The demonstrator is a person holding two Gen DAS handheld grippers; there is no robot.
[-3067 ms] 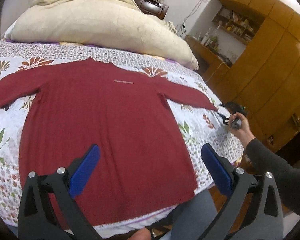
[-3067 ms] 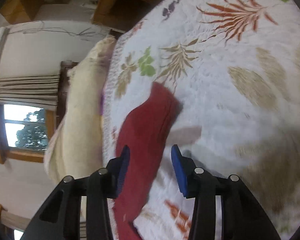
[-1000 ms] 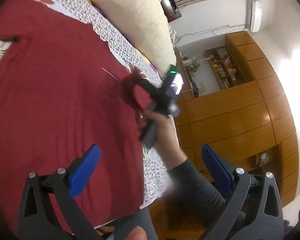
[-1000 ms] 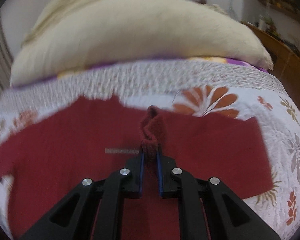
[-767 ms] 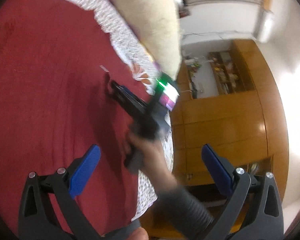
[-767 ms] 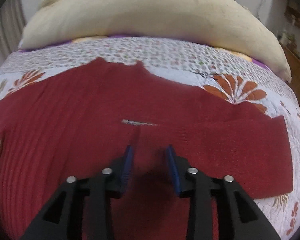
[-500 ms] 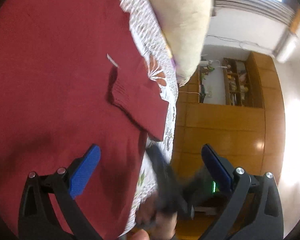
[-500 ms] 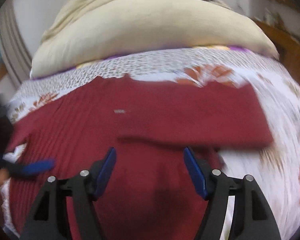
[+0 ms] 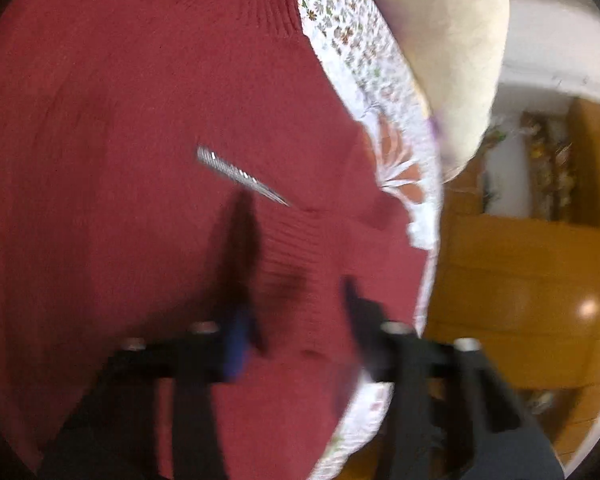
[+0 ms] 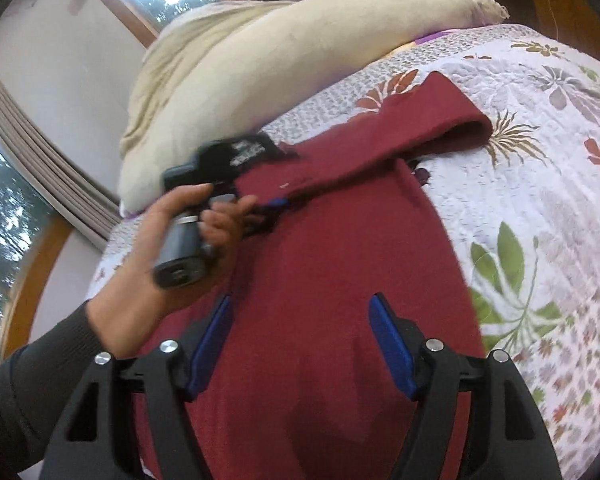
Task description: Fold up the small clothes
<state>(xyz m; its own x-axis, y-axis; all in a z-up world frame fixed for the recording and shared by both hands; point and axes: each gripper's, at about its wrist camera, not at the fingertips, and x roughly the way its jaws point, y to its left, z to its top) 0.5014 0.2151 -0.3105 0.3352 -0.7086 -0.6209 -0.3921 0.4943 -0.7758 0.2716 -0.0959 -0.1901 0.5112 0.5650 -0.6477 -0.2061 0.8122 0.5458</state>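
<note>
The soft, limp maroon sweater (image 10: 340,280) would drape; its folded sleeve cuff (image 9: 300,248), between the left gripper (image 9: 296,320)'s parted fingers, suited pinching. The right gripper (image 10: 300,344) gaped empty.

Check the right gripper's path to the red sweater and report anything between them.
Nothing visible blocks it. The right gripper hangs open directly over the red sweater. The left gripper, held in a hand, works off to its left near the folded-in sleeve.

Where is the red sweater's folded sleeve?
In the right wrist view, the folded sleeve lies across the sweater's chest, upper middle, just below the cream pillow.
</note>
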